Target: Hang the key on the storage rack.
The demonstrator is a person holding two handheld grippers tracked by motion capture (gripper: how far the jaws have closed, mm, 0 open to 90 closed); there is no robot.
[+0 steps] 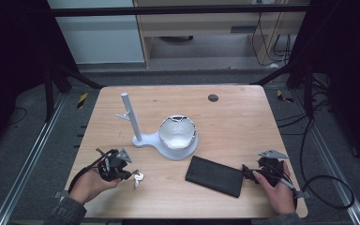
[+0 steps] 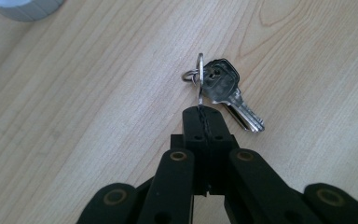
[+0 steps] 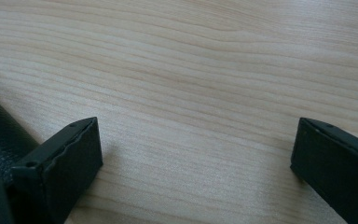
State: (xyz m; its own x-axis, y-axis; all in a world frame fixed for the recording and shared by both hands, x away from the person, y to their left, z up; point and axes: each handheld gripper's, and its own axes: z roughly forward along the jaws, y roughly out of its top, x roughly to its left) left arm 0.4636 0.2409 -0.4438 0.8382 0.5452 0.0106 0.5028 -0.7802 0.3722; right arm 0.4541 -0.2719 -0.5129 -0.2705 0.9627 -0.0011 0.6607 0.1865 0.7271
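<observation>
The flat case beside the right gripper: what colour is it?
Black case, clearest in the high view.

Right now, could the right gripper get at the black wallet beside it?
Probably yes: the right gripper has its jaws wide open beside the black wallet, which lies flat on the table with nothing between them.

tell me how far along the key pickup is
Done: the left gripper has shut on the key ring, pinching it between its tips. In hand: the keys seem to lie on the table, not yet lifted. Left: lifting and placing them. The right gripper rests open beside the black wallet.
</observation>
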